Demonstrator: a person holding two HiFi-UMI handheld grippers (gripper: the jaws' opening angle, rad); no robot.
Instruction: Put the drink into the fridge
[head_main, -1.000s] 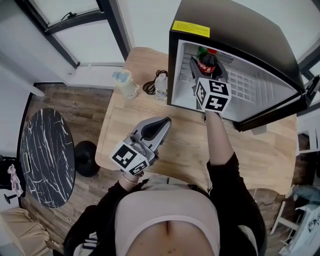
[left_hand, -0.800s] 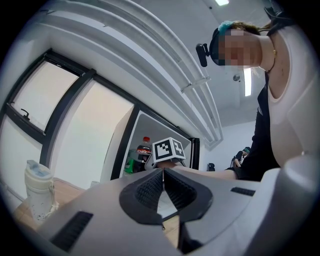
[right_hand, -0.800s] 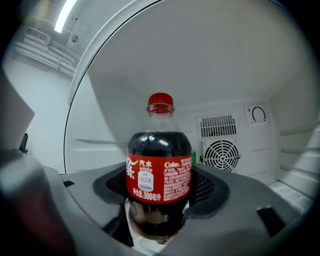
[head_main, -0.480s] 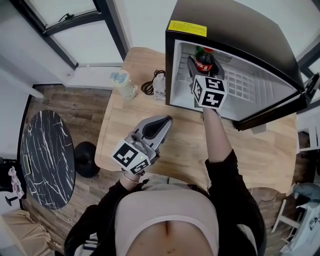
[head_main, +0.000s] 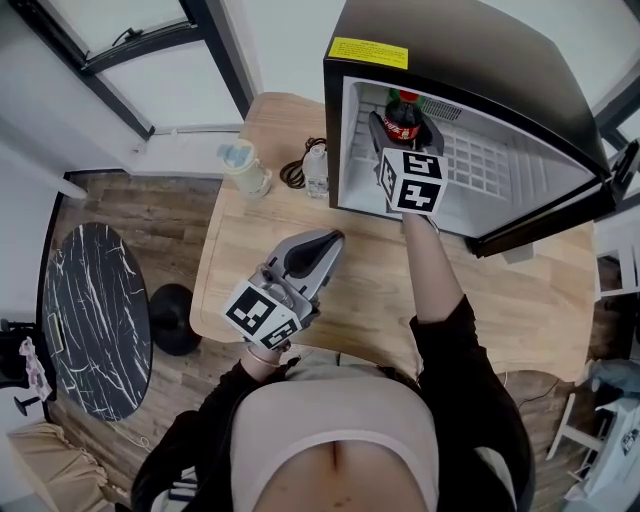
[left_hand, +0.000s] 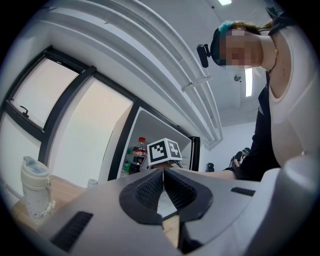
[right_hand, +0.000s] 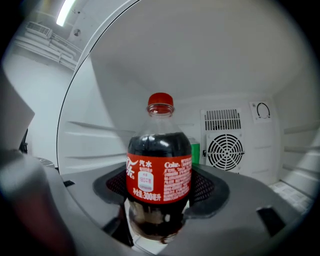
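Right gripper (head_main: 401, 135) deeper in fridge (head_main: 480, 60), bottle (right_hand: 159, 172) — base hidden

A marble table (head_main: 90, 310) stands on wood floor (head_main: 172, 215) by windows (head_main: 150, 75).

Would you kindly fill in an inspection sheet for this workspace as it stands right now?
Surface: wooden table, mostly bare, carrying the fridge at its far side.
Job's things: cola bottle, upright, red cap on, held inside the fridge, whose door stands open; a green item sits behind it.
Clutter: pale lidded tumbler and small clear bottle to the left of the fridge.
Grippers: right gripper closed on the cola bottle; left gripper closed and empty, over the table's near edge.
Cables: dark coiled cable beside the small clear bottle.
Surroundings: round dark marble table on a wood floor; windows beyond.
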